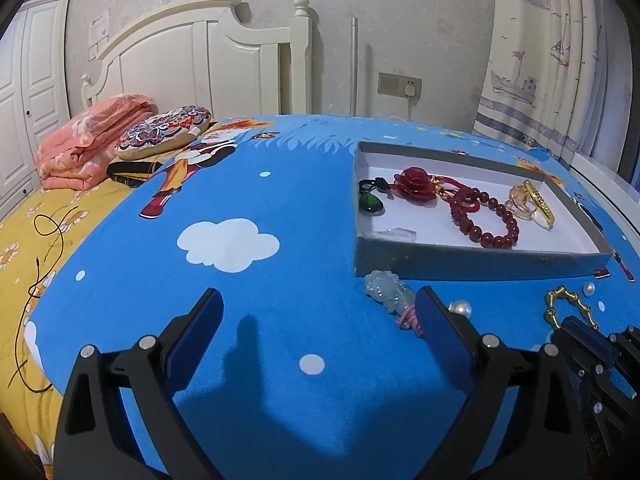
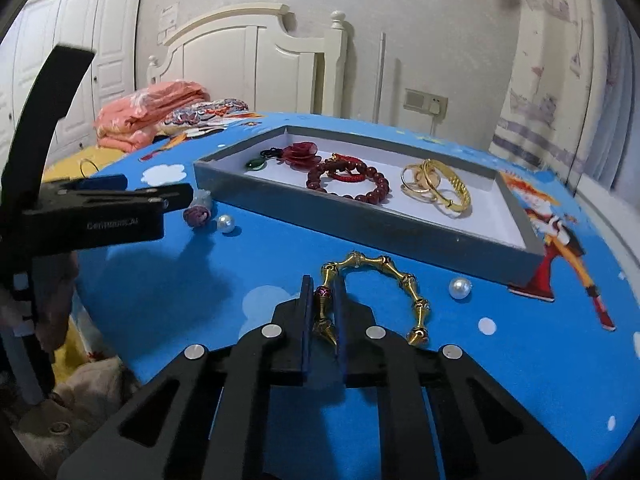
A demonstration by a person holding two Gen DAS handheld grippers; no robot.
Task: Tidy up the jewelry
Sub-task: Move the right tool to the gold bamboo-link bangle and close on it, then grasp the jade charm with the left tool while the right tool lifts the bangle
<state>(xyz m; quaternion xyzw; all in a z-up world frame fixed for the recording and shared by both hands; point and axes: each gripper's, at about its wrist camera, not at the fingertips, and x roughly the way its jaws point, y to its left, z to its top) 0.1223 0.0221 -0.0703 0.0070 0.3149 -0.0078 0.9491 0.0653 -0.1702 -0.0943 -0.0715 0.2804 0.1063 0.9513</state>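
**Our right fingers clamp the gold bangle**

Our right gripper (image 2: 325, 312) pinches one end of the gold bangle (image 2: 384, 276) on the blue cloth (image 2: 200, 300); our left gripper (image 1: 320, 320) gapes, holding nothing. Loose pearls (image 2: 459, 288) lie near. Beyond, the grey tray (image 2: 360, 224) holds a red bead bracelet (image 2: 360, 184), gold bangles (image 2: 436, 188), a red flower (image 2: 301, 153) and a green pendant (image 2: 255, 165).

Left gripper (image 1: 318, 330) fingers (image 1: 440, 336) spread over blue cloth (image 1: 280, 280), pale pendant (image 1: 388, 290) beside grey tray (image 1: 460, 260)

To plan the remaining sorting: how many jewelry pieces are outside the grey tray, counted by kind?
Pearls: 2
Gold segmented bracelet: 1
Pale green pendant with pink knot: 1
Total: 4
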